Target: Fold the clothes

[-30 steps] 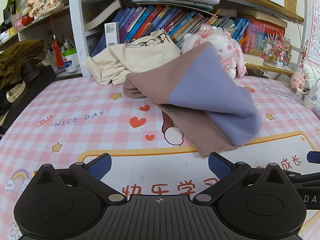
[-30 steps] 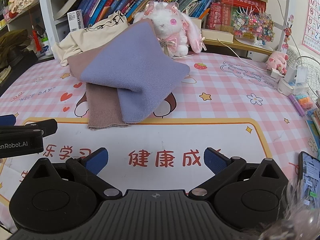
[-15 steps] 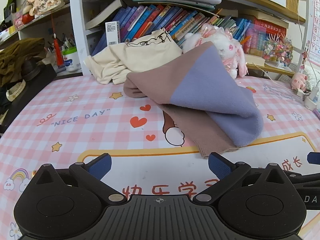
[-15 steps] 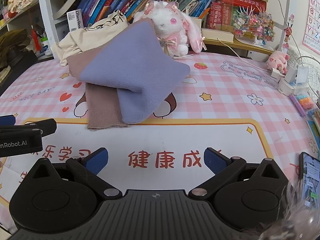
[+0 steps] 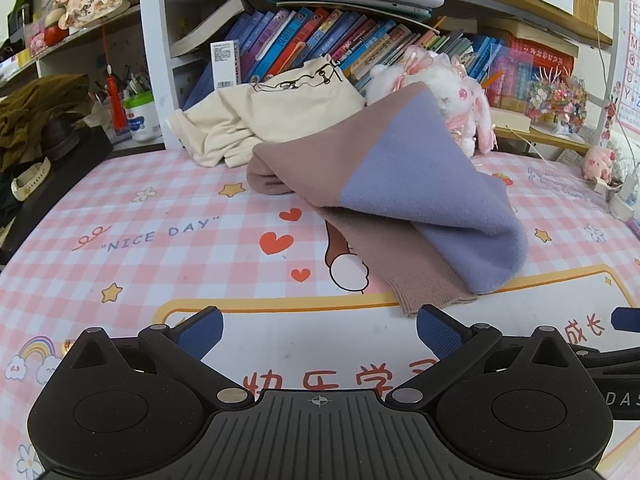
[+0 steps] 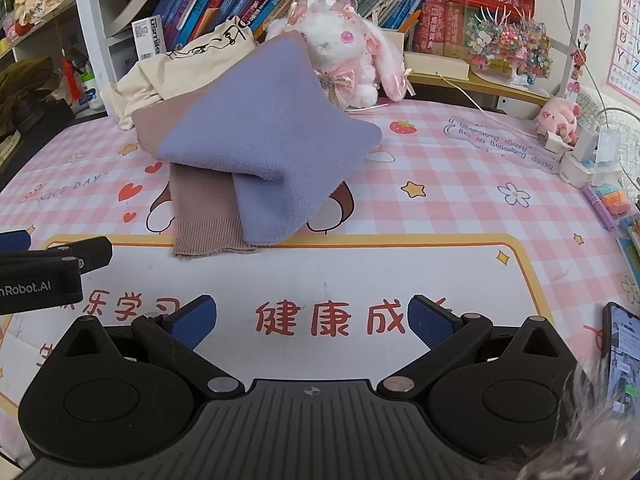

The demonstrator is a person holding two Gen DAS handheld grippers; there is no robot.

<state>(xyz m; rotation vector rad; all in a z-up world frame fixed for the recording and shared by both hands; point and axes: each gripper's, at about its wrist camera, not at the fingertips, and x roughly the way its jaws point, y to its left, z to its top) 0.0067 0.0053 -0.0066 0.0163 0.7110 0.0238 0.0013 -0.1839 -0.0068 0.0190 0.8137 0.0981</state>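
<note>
At frame centre on the pink mat (image 5: 168, 208) a mauve-and-lilac sweater (image 5: 404, 184) lies loosely doubled; soft, floppy knit, best pinched at its ribbed hem. Left gripper (image 5: 318, 330) and right gripper (image 6: 312, 320) gape wide, empty

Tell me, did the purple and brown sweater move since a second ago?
No. The sweater lies where it did: its brown cuff meets the mat's yellow border at the same spot, and the bunny sits right behind it as before.
</note>
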